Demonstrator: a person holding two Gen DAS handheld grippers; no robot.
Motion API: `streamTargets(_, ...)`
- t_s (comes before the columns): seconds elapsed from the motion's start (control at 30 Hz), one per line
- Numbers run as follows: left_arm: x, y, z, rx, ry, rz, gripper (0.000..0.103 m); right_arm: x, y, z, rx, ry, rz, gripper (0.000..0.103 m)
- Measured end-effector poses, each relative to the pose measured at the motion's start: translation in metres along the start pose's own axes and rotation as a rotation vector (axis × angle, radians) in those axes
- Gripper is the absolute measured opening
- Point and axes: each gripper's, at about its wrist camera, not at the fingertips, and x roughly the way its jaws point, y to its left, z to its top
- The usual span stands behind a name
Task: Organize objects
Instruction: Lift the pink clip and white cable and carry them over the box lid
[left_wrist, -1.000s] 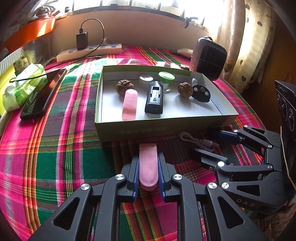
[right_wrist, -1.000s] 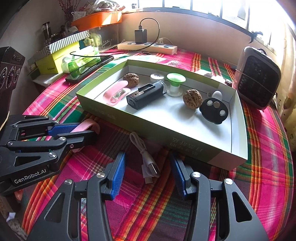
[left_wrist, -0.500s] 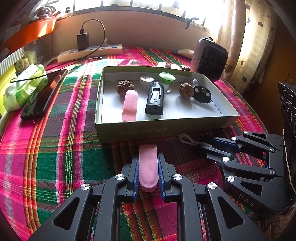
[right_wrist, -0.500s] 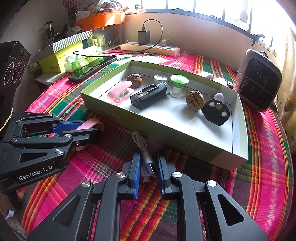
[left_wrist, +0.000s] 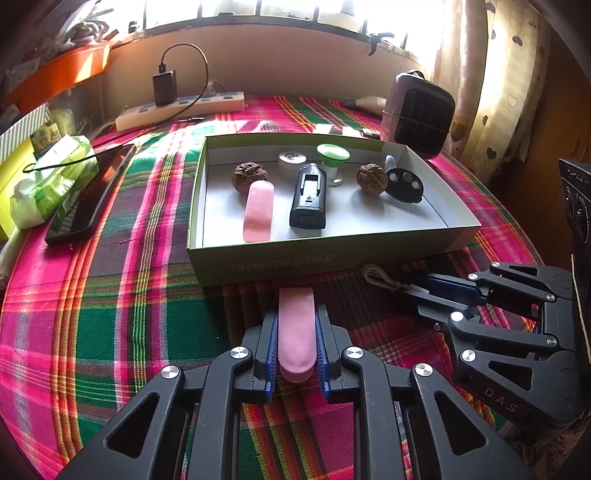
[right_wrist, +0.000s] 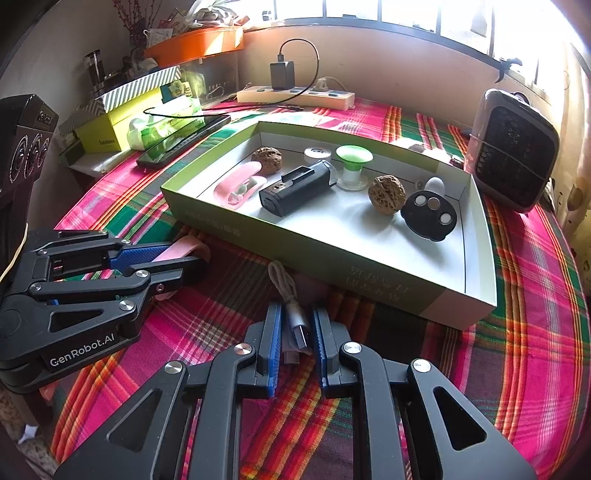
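Left tongs (left_wrist: 295, 338) clamp a pink clip (left_wrist: 295, 328), right tongs (right_wrist: 293, 338) clamp a cable (right_wrist: 291, 314), both at the box's (left_wrist: 332, 254) six o'clock, seemingly ready for lifting in.

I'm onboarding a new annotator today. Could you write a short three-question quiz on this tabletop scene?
1. True or false: the left hand-held gripper is shut on a pink oblong plastic clip.
2. What lies between the blue pads of the right hand-held gripper? A) a walnut B) a short grey USB cable C) a phone
3. How many brown wrinkled walnuts lie in the shallow green cardboard box?

Key: 1 true; 2 B; 3 two.
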Motion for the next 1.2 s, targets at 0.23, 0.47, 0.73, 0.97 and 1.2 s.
streamTargets(0.23, 0.0005, -0.0002, 0.0006, -0.001, -0.001, 0.000, 0.016, 0.0002, -0.0007, 0.0000, -0.001, 0.000, -0.001, 0.017)
streamTargets(0.47, 0.0003, -0.0005, 0.0001, 0.000, 0.000, 0.000, 0.016, 0.0004, -0.0009, -0.0001, 0.000, 0.000, -0.002, 0.017)
streamTargets(0.73, -0.0008, -0.0009, -0.0004, 0.001, 0.000, 0.003, 0.016, -0.0003, -0.0016, -0.0009, 0.018, -0.002, -0.003, 0.016)
streamTargets(0.97, -0.0009, -0.0016, -0.0016, 0.001, 0.002, 0.001, 0.016, -0.0030, -0.0034, -0.0018, 0.036, -0.010, 0.001, 0.013)
streamTargets(1.2, -0.0022, 0.0007, 0.0002, 0.000, 0.002, -0.002, 0.016, -0.0077, -0.0053, -0.0030, 0.057, -0.028, 0.011, 0.013)
